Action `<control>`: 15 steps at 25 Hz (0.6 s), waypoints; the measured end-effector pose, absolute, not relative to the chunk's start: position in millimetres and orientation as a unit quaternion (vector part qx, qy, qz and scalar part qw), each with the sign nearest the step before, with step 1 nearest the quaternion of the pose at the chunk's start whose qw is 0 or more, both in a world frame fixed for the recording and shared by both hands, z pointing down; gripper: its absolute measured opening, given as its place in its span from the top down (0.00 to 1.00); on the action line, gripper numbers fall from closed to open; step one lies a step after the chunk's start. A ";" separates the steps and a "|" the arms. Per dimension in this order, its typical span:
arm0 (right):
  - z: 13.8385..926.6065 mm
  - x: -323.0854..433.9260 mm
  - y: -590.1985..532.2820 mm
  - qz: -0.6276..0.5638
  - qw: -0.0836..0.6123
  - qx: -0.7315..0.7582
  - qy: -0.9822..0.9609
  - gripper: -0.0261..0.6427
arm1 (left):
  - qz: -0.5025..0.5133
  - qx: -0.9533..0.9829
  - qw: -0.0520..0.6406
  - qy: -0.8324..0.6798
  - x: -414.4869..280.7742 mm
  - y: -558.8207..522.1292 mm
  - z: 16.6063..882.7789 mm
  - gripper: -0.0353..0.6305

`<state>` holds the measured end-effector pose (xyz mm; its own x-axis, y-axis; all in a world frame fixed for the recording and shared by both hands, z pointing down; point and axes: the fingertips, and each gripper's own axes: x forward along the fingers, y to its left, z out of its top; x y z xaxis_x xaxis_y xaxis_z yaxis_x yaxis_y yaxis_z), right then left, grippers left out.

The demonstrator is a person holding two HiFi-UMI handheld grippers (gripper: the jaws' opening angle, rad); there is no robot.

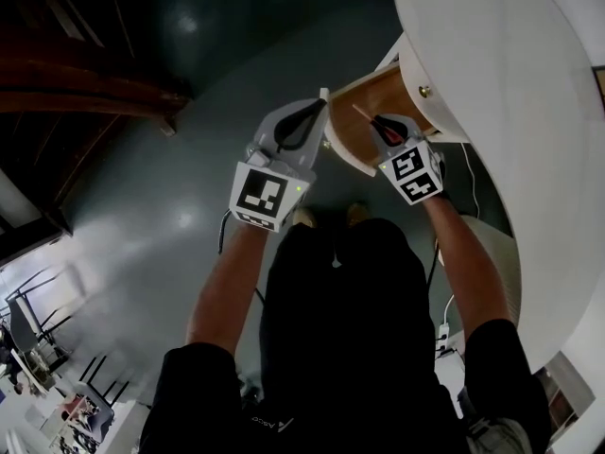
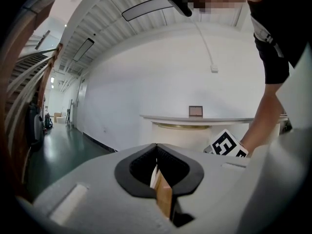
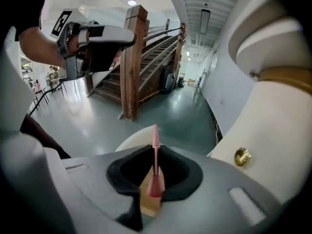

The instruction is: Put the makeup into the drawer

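Note:
An open drawer (image 1: 371, 112) with a wooden inside and a white curved front juts from under the white round table (image 1: 510, 83). My right gripper (image 1: 373, 119) hangs over the drawer's inside, shut on a thin pink makeup stick (image 3: 155, 138) that points out past the jaws. My left gripper (image 1: 319, 102) is at the drawer's left edge. In the left gripper view a wood-and-white board (image 2: 163, 194) sits between its closed jaws, seemingly the drawer's edge. A brass knob (image 3: 242, 156) shows on the white panel to the right.
Below is a dark green glossy floor (image 1: 142, 187). The person's shoes (image 1: 304, 218) stand just under the drawer. A wooden staircase (image 3: 141, 57) rises across the room. A power strip (image 1: 444, 334) lies on the floor by the table's base.

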<state>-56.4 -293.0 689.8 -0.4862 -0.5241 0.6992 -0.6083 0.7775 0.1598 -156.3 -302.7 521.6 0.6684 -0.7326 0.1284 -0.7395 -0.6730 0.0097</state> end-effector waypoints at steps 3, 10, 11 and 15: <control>726.2 -55.7 -305.8 0.057 0.403 0.317 -0.857 0.88 | 0.052 0.913 0.031 -0.404 -152.5 -314.7 545.4 0.93; 797.8 -56.3 -325.7 0.065 0.443 0.284 -0.848 0.89 | 0.042 0.911 0.025 -0.409 -150.1 -332.6 591.5 0.93; 805.8 -56.6 -327.6 0.067 0.448 0.280 -0.846 0.89 | 0.040 0.911 0.026 -0.411 -151.0 -333.8 594.9 0.93; 834.8 -61.4 -334.5 0.069 0.471 0.254 -0.842 0.88 | 0.032 0.907 0.026 -0.418 -156.3 -338.3 607.8 0.93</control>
<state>-61.4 -334.5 834.8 -0.4270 -0.3624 0.8285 -0.4918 0.8619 0.1235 -156.3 -338.3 607.8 0.6478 -0.7577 0.0792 -0.7610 -0.6484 0.0207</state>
